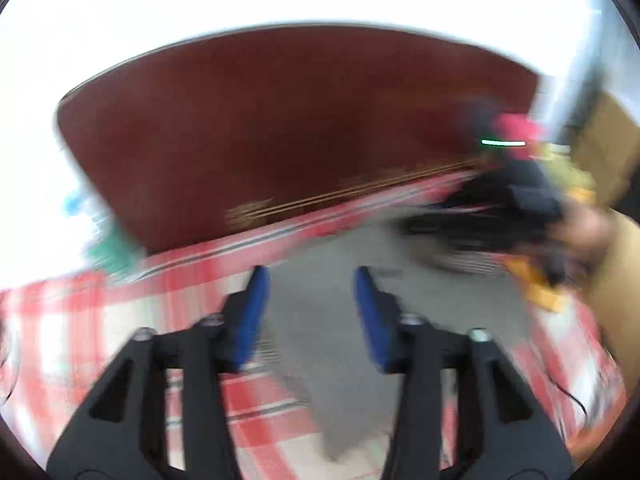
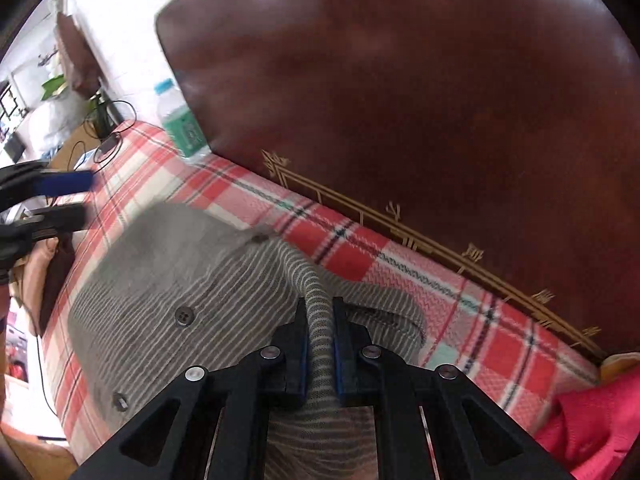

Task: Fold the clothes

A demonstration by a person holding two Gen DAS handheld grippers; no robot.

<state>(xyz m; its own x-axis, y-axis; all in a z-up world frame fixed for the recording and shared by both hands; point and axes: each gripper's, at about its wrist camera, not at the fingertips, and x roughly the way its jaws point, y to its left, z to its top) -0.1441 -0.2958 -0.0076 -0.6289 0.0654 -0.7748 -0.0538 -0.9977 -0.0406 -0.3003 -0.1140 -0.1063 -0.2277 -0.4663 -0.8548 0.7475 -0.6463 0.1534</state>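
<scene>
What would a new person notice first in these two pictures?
The grey striped garment lies on the red plaid bedcover, and the right tool pinches a raised fold of it. Behind them rises a big dark red headboard. The left tool hangs open over the cloth.

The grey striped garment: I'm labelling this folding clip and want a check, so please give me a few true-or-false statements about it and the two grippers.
1. The right gripper is shut on a fold of the grey striped garment. True.
2. The left gripper holds the garment too. False: its blue pads stand apart with nothing pinched between them.
3. The garment lies on a plaid cover of red and white. True.
4. The garment is plain, without buttons. False: dark buttons show on its striped front.
5. A bottle with a green label stands by the dark wooden headboard. True.
</scene>
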